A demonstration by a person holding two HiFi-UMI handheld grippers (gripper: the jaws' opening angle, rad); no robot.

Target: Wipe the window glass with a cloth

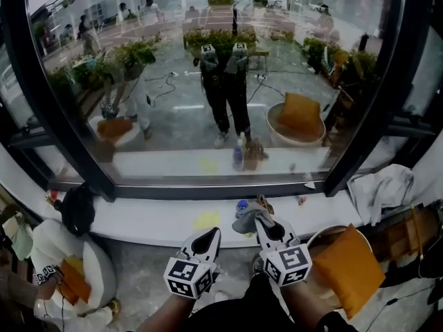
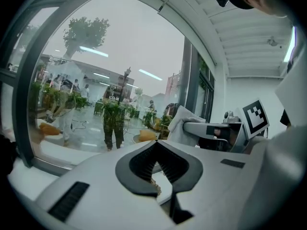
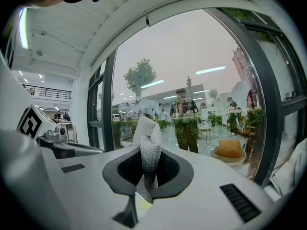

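Two grippers sit low at the bottom centre of the head view, and only one is doing anything. The right gripper (image 1: 261,221) is clamped on a crumpled grey waffle-weave cloth (image 1: 248,216), while the left gripper (image 1: 209,236) has its jaws pressed together with nothing in them. In the right gripper view the cloth pokes up in the middle of the frame in a tall bunch, pinched only along a narrow strip low down. By my read it isn't on the big dark-framed window glass (image 1: 208,81) yet. It hangs over the long white sill (image 1: 138,220) in the lower middle of the frame, just beside a small bottle with a blue cap (image 1: 241,205) and near a yellow patch (image 1: 206,220) on the sill. What I'd worry about is that thin pinch. Drag it across the pane with any pressure and the cloth could pull out of the jaws. Or it could fold back so the hard jaw tips meet the glass instead of fabric, which means scuffs. The bottle is also right in the path up from the sill, so a careless lift could tip it over. And the left gripper is parked close alongside the right, so a wide sweep toward the left of the frame could knock them together.
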